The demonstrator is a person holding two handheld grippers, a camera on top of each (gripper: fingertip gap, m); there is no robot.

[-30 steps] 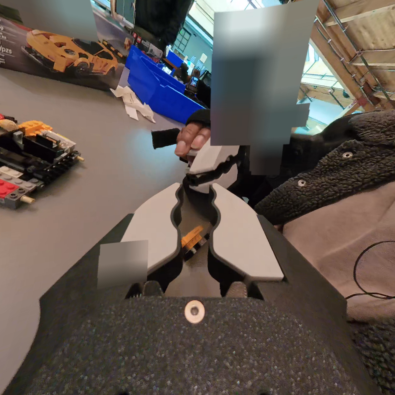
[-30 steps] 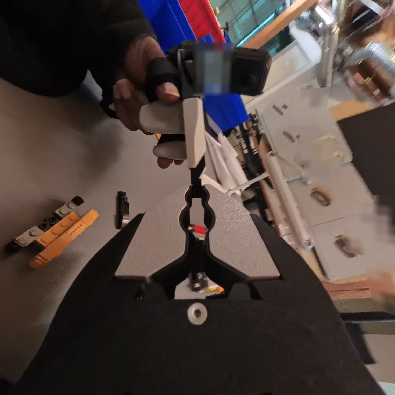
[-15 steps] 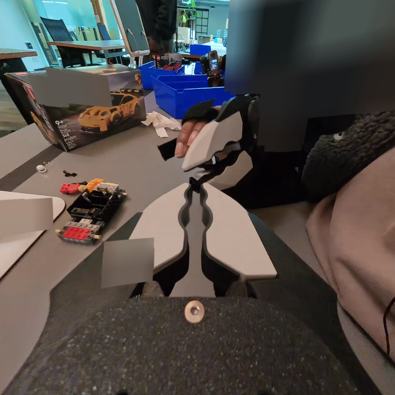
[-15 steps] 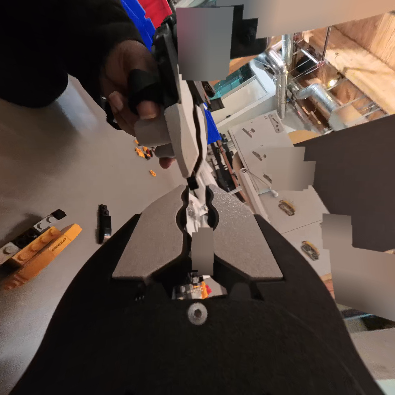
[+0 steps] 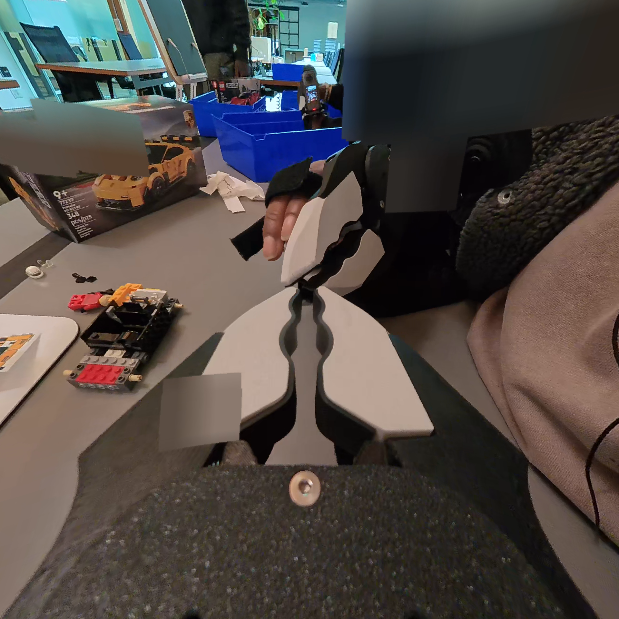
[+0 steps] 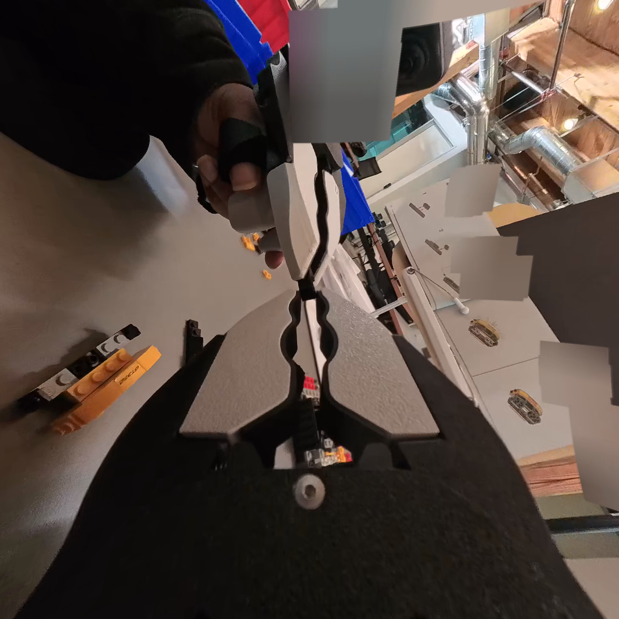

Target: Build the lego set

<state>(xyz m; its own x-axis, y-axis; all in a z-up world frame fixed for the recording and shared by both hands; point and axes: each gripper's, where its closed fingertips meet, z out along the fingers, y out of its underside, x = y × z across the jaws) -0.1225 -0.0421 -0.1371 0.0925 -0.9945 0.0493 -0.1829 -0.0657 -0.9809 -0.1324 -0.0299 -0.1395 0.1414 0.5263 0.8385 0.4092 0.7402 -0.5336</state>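
Holding the left gripper (image 5: 305, 297) and the right gripper (image 6: 310, 297) tip to tip above the desk (image 5: 201, 254), both pinching shut on one small black piece (image 6: 307, 288). Probably passing it across for getting a better grip.

Background clutter on and beyond the grey table (image 5: 201, 254).
Blue bins (image 5: 278, 147) far centre; crumpled white paper (image 5: 231, 189) just in front of them; phone on a stand (image 5: 311, 97) behind; far tables and chairs (image 5: 100, 72) at left.
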